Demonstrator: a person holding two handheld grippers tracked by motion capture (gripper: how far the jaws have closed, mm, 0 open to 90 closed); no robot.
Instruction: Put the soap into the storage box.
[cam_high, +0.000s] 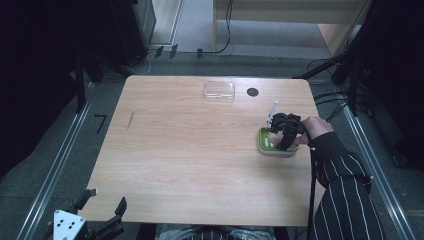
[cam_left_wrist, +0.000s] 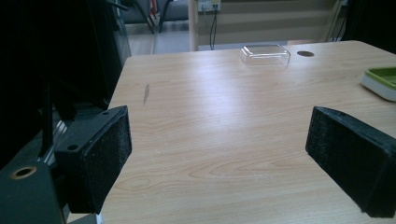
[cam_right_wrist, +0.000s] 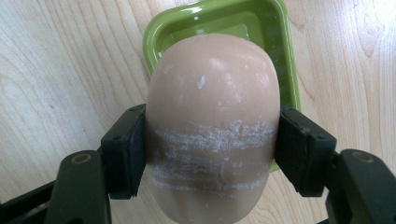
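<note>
Clearly, the right tool (cam_right_wrist: 212, 140) pinched a bar of soap (cam_right_wrist: 212, 116), its two black jaws pressed flat against the bar's opposite sides. The soap was pinkish-beige, rounded at its far end, and scuffed with pale whitish streaks across the band where the jaws gripped it. Seen from the right gripper view, the bar sat over a green soap dish (cam_right_wrist: 280, 28), whose rim showed past the soap's far end and along one side; whether the bar touched the dish could not be told. In the high view, the right tool (cam_high: 280, 135) was held by the person's right hand (cam_high: 312, 127) over the green soap dish (cam_high: 263, 142), which stood near the right edge of the wooden worktop (cam_high: 190, 150). A striped sleeve (cam_high: 345, 190) came in from the lower right corner.

The left tool (cam_high: 105, 200) hung off the near left corner of the worktop, its jaws spread wide with nothing between them. From the left gripper view, the left tool (cam_left_wrist: 219, 144) looked level across the worktop (cam_left_wrist: 210, 116), with the soap dish (cam_left_wrist: 380, 81) at the far right edge. A clear plastic lid (cam_high: 219, 91) lay near the far edge of the worktop, just beside a small dark round hole (cam_high: 252, 92), both well apart from the dish.
</note>
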